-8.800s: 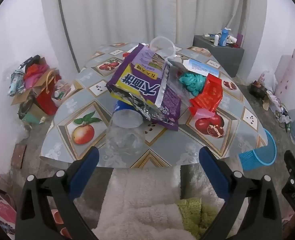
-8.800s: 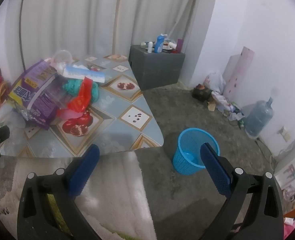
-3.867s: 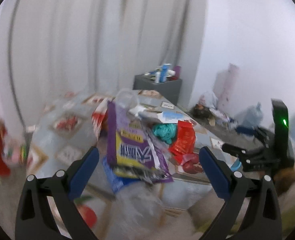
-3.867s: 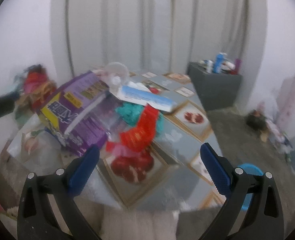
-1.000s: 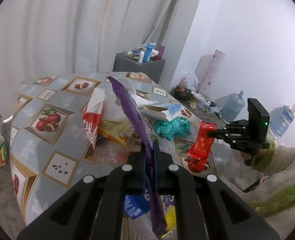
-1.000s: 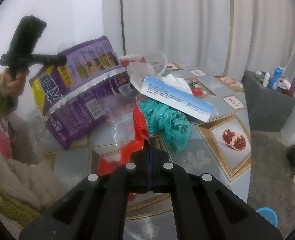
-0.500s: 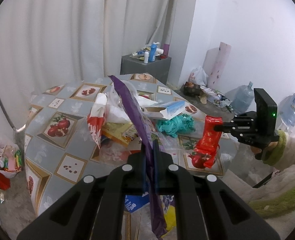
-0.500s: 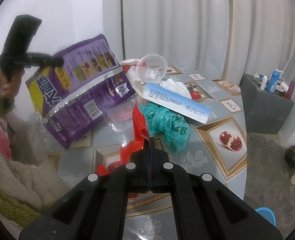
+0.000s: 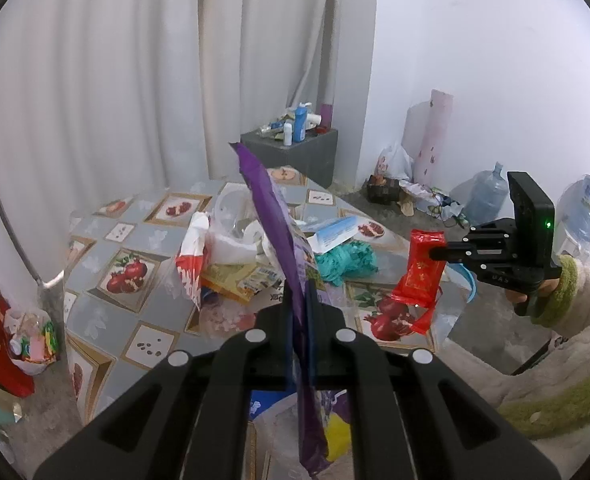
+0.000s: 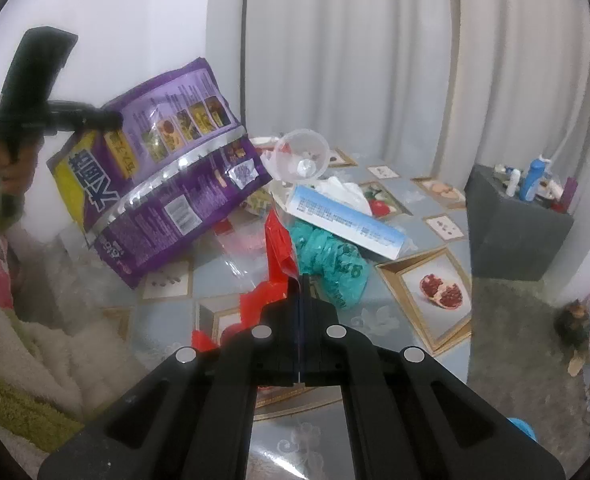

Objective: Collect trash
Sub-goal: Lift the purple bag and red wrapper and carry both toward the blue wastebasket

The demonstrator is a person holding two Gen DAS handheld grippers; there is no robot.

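1. I am holding the left gripper (image 9: 299,312) closed on the purple snack bag (image 10: 163,188). Its two fingers are pressing together on the bag's edge, and the bag is hanging in the air above the left side of the table (image 9: 107,240).

2. I am holding the right gripper (image 10: 299,300) closed as well. Its fingers are clamped on the red wrapper (image 9: 423,272), which is lifted over the near right edge of the table.

3. I am judging that the picking step is done for these two pieces and the carrying step is in hand. The next move is asking me to bring both to a bin and to open the fingers only above it. A blue bin (image 10: 523,430) is showing just at the lower right of the right wrist view, on the floor.

4. More trash is waiting in the middle of the table: a blue and white box (image 10: 347,220), a teal crumpled bag (image 10: 331,264) just beside it, and a clear plastic cup (image 10: 301,156) behind.

5. White curtains (image 9: 135,80) are hanging behind the table, and a grey cabinet (image 10: 515,236) with bottles is standing at the right.
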